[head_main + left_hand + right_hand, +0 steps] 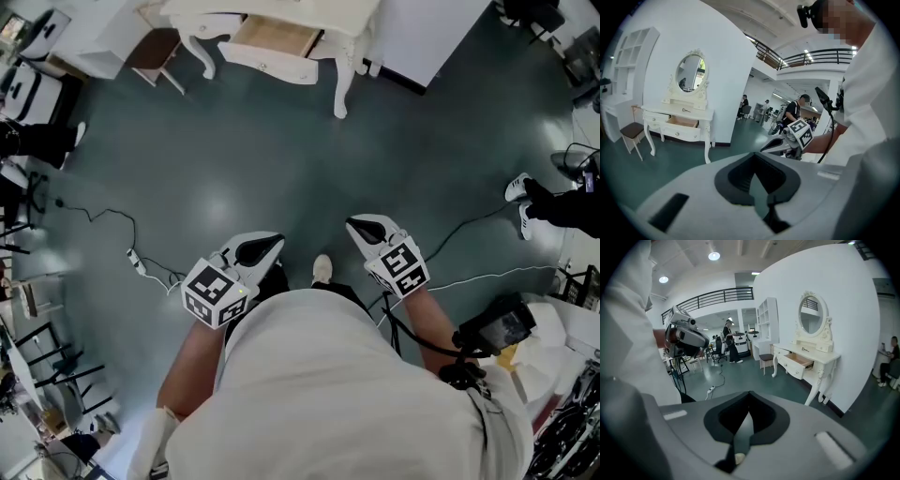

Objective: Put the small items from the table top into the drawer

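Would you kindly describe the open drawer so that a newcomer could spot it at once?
Find the white dressing table with the oval mirror, against the white wall. Just under its top, right of the brown stool, is the drawer. It alone stands pulled out, showing its pale wooden inside.
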Motion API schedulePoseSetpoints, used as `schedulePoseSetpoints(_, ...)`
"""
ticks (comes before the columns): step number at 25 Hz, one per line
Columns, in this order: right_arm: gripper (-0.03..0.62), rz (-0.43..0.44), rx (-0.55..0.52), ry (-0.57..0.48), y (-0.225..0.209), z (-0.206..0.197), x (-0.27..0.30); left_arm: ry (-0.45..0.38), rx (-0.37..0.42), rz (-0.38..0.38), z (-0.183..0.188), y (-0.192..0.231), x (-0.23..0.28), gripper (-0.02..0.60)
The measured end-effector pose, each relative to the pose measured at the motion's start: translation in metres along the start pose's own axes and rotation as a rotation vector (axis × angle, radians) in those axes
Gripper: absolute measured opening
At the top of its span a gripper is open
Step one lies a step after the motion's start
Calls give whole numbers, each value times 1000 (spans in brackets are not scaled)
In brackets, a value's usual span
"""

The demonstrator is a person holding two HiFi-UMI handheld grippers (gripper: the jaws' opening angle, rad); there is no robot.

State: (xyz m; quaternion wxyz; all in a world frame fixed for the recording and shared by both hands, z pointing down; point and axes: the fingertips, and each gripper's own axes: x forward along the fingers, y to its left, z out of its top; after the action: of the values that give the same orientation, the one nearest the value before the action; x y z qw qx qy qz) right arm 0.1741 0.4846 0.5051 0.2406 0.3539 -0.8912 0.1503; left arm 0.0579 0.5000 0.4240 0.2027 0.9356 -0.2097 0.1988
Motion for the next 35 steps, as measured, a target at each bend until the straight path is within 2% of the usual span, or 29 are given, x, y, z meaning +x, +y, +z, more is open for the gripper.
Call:
schedulePoseSetpoints(3,4,-20,4,-1,-11,7,9,-1,-7,-3,4,18,4,2)
schedulePoseSetpoints(4,33,-26,3,-2,-16,11,16,-4,-5,-6,7,27,6,2)
schedulePoseSetpoints(10,48,-67,17,22,-57,44,65,-17,17,-66,33,101,26,2)
schedulePoseSetpoints(18,39,-158,-14,59,-136,131,136,-42,61,-160,111,211,43,2)
schedulePoseSetpoints(22,26,-219,-24,50,-172,173,169,-26,86,-195,129,258,39,1)
schedulePoseSetpoints(30,21,-228,-94,80,-247,233,229,-54,20,-151,158,345,45,0)
schedulePoseSetpoints(35,21,-202,-144,87,-327,264,272,-75,-21,-77,187,402,66,2)
